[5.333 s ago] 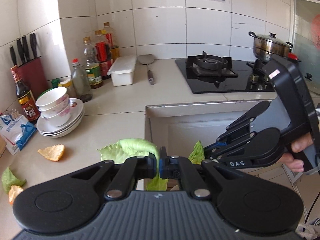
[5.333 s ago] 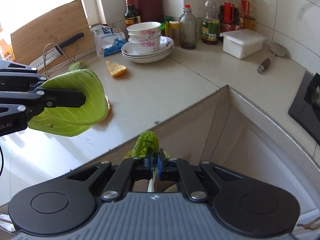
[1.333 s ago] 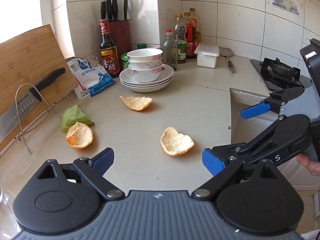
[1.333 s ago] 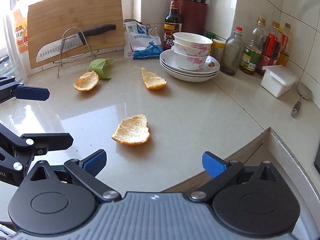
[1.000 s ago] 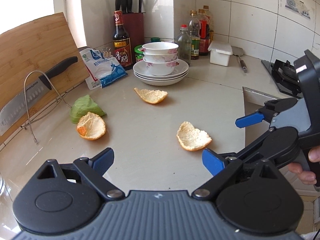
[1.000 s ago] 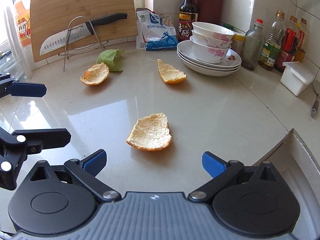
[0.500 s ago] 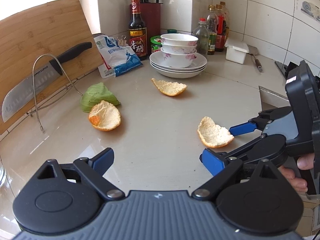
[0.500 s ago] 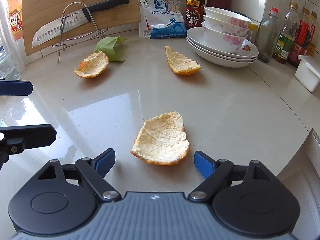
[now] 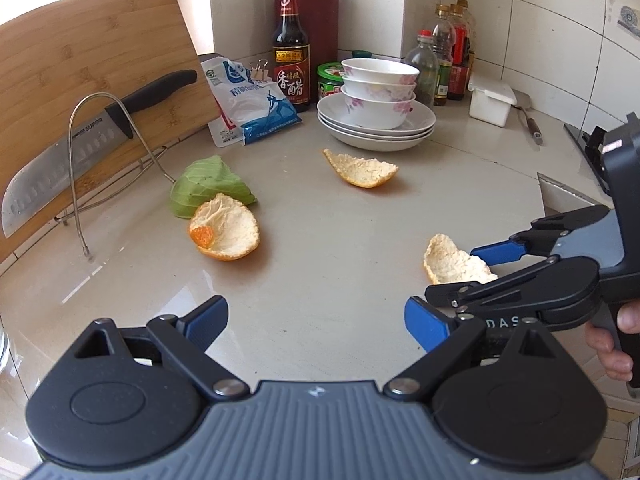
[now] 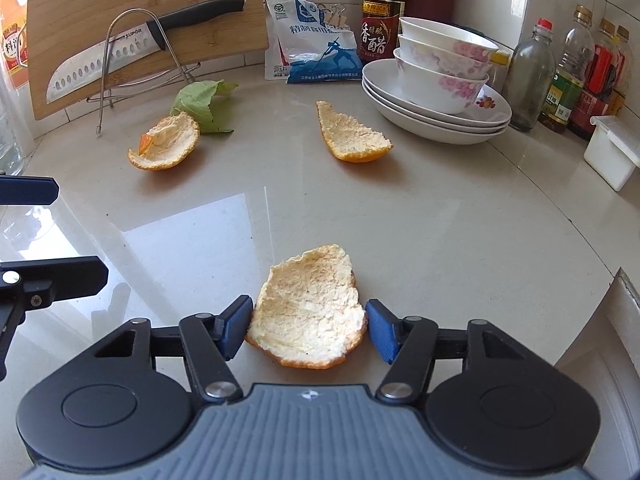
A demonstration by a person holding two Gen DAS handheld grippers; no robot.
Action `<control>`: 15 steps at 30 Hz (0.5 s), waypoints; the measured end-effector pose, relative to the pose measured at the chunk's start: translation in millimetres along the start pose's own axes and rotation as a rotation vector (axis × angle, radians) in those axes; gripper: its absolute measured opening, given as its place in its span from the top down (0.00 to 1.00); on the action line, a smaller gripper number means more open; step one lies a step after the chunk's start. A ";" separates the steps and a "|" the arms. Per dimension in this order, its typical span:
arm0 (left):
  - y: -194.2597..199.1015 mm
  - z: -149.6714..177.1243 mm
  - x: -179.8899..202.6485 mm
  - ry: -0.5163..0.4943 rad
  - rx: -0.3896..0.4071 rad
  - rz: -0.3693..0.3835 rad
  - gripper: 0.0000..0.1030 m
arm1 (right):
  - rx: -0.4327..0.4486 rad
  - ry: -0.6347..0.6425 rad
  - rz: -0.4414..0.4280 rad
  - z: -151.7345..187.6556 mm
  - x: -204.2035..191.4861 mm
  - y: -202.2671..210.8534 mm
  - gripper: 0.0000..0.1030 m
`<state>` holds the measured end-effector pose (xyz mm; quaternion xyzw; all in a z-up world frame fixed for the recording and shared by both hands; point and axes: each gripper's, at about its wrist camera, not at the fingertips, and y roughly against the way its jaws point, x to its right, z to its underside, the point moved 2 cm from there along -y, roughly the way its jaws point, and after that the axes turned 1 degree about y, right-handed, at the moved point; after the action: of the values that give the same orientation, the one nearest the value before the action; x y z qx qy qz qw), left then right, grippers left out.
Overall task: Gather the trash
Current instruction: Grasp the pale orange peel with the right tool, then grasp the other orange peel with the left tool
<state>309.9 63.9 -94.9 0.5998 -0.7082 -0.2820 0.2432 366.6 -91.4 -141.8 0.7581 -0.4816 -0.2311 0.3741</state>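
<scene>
Three orange peels and a green cabbage leaf lie on the beige counter. The nearest peel (image 10: 310, 320) sits between the blue pads of my right gripper (image 10: 306, 326), which is open around it; the pads stand close to its edges. It also shows in the left wrist view (image 9: 450, 260), with the right gripper (image 9: 472, 276) astride it. A second peel (image 9: 224, 228) lies against the leaf (image 9: 208, 184). A third peel (image 9: 360, 168) lies near the plates. My left gripper (image 9: 316, 318) is open and empty above the counter.
Stacked bowls on plates (image 9: 376, 120), a vinegar bottle (image 9: 291, 52), a salt bag (image 9: 248, 104), sauce bottles (image 9: 444, 52) and a white box (image 9: 490, 102) line the back. A cutting board with a knife on a wire rack (image 9: 80, 120) stands at the left. The counter's edge (image 10: 616, 304) drops off at the right.
Both grippers dropped the leaves they held and opened. My right gripper moved forward and down until its pads flank the nearest peel, and narrowed. My left gripper moved closer to the counter.
</scene>
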 end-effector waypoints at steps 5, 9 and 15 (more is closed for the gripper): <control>-9.2 -2.8 -8.3 0.004 0.001 -0.028 0.08 | 0.002 -0.015 -0.001 -0.2 1.4 4.0 0.38; -21.1 -7.3 -16.9 0.012 0.005 -0.064 0.08 | 0.010 -0.016 0.001 -0.3 2.2 8.6 0.38; -47.8 -10.8 -29.0 0.047 0.012 -0.154 0.09 | 0.019 -0.029 0.001 0.4 4.2 14.8 0.38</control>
<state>356.0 85.6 -120.3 0.6603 -0.6558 -0.2814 0.2339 359.9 -99.1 -130.3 0.7581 -0.4894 -0.2372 0.3598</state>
